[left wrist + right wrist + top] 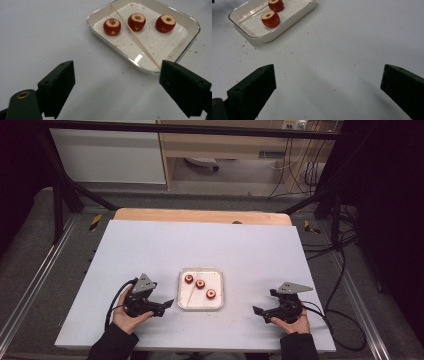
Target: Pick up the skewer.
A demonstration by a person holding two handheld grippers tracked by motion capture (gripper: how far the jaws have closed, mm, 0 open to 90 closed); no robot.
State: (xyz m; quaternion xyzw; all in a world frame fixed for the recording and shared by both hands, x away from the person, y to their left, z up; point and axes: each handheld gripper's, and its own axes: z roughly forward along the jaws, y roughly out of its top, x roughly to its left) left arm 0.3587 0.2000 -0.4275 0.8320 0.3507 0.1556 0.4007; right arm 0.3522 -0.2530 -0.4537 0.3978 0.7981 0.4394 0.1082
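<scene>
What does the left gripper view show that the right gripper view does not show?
Left gripper view: all three cored red fruits, including the third fruit at the right of the row, and the whole length of the wooden skewer lying across the white tray. The left tongs stand open.

Right gripper view: two fruits, the nearer fruit and one behind it cut by the frame edge, plus a wide stretch of bare table. The right tongs stand open.

Both: the tray, the skewer, red crumbs on the table.
</scene>
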